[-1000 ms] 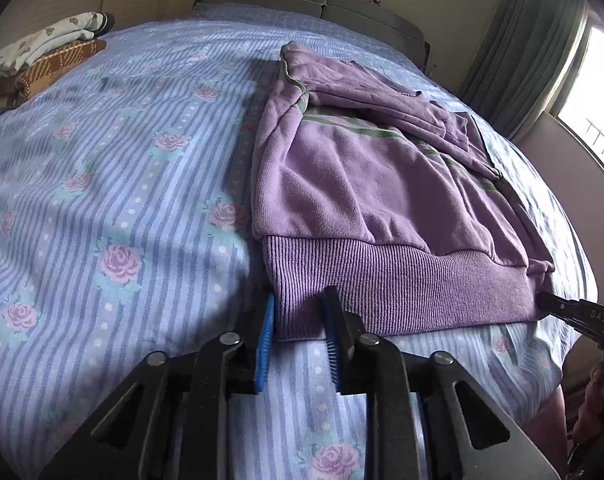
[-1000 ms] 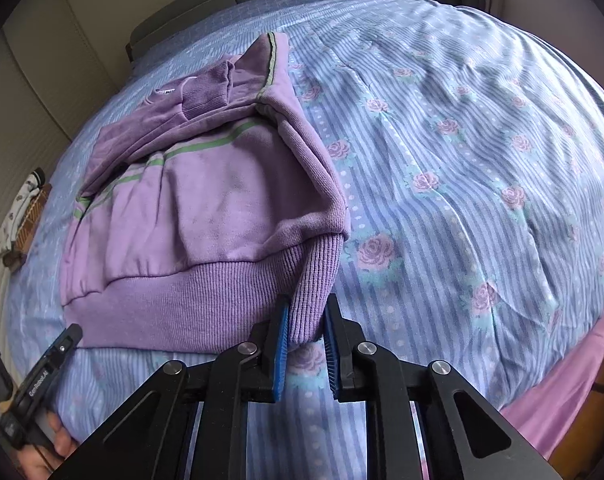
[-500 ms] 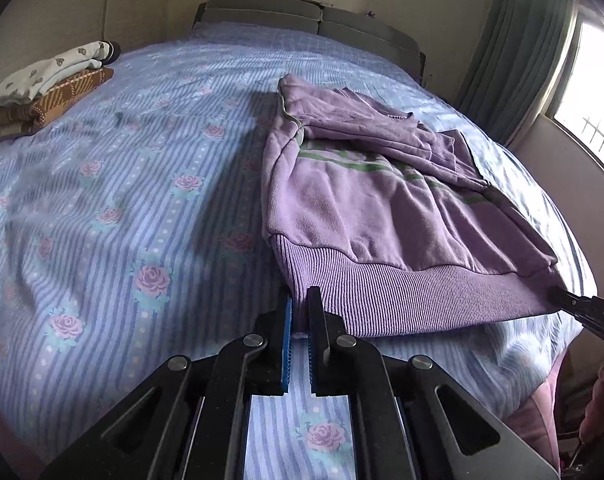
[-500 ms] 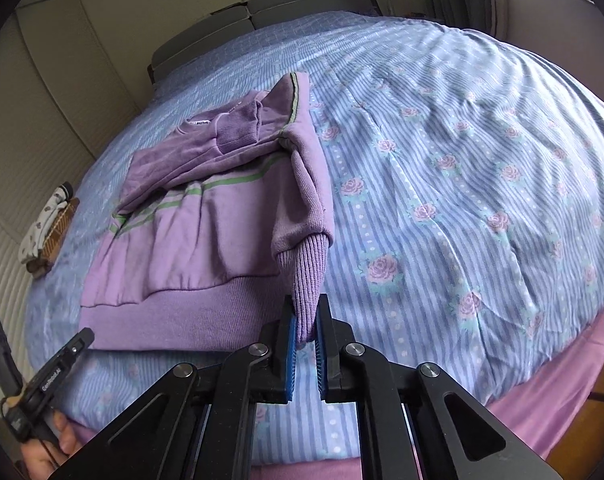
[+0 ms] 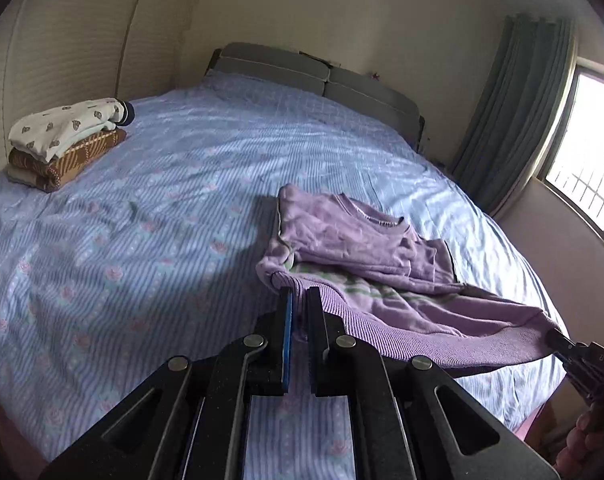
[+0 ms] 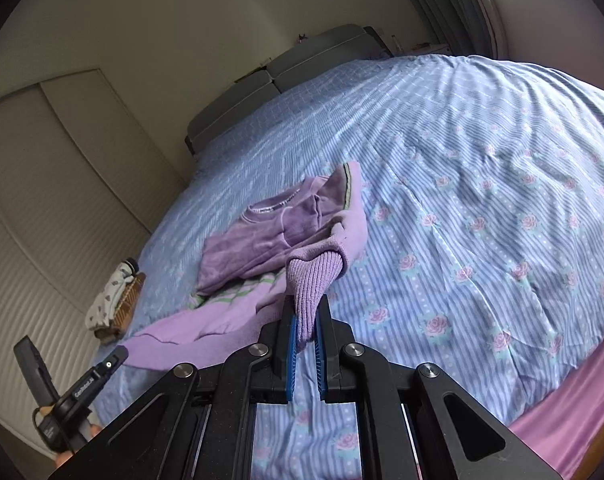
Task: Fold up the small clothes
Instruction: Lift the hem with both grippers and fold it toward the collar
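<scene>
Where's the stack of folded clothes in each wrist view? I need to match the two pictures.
Left wrist: stack of folded clothes at upper left, on the bed's far left edge by the wall.
Right wrist: the same stack at left of centre, on the bed edge beyond the purple sweater.
Shared landmark: the grey headboard.

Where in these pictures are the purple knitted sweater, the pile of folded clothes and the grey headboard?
purple knitted sweater (image 5: 358,240): left wrist view, on its upper chest below the collar.
pile of folded clothes (image 5: 61,140): left wrist view, on the white printed top garment.
grey headboard (image 5: 366,94): left wrist view, on its right cushion.
</scene>
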`<state>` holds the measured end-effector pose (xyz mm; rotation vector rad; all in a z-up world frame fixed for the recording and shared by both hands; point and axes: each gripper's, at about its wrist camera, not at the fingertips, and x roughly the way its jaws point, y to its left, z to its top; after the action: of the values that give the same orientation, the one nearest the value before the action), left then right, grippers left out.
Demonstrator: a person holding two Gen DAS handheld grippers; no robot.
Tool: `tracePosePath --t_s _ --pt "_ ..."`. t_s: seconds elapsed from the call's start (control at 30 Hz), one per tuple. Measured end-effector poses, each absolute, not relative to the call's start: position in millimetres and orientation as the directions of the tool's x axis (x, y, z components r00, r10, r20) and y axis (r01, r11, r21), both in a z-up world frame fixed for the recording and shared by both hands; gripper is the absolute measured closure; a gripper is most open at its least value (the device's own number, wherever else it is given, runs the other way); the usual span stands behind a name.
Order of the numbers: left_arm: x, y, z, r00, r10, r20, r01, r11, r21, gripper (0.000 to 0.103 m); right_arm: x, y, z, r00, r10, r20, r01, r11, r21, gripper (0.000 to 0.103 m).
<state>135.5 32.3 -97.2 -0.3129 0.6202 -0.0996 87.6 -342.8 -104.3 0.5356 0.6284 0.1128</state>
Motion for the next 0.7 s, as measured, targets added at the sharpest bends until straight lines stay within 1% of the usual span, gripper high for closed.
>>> tracePosePath --t_s 0.17,0.33,0.5,0.7 --pt "180.1 31.2 -71.6 0.852 -0.168 -0.496 -0.007 0.943 -0.332 0.095 119.2 -345.1 -83.7 0.844 0.249 -0.474 0.052 0.843 0.536 0.095" --pt "241.0 25.6 -57.8 0.87 -0.152 -0.469 -0.014 0.943 -0.331 0.095 171.4 -354.1 -76.0 0.857 0.234 -0.459 0.081 0.818 0.569 0.095" --pt "308.5 15.7 -60.4 0.868 -0.135 -0.477 -0.022 0.951 -0.309 0.095 235.6 -364.1 -76.9 0.859 0.224 -0.461 0.108 0.8 0.591 0.095" --pt "378.2 6.9 -80.0 0.856 -0.12 -0.502 -0.037 0.956 -0.29 0.095 309.8 -372.1 -92.5 0.846 0.21 -0.49 0.139 0.801 0.582 0.095"
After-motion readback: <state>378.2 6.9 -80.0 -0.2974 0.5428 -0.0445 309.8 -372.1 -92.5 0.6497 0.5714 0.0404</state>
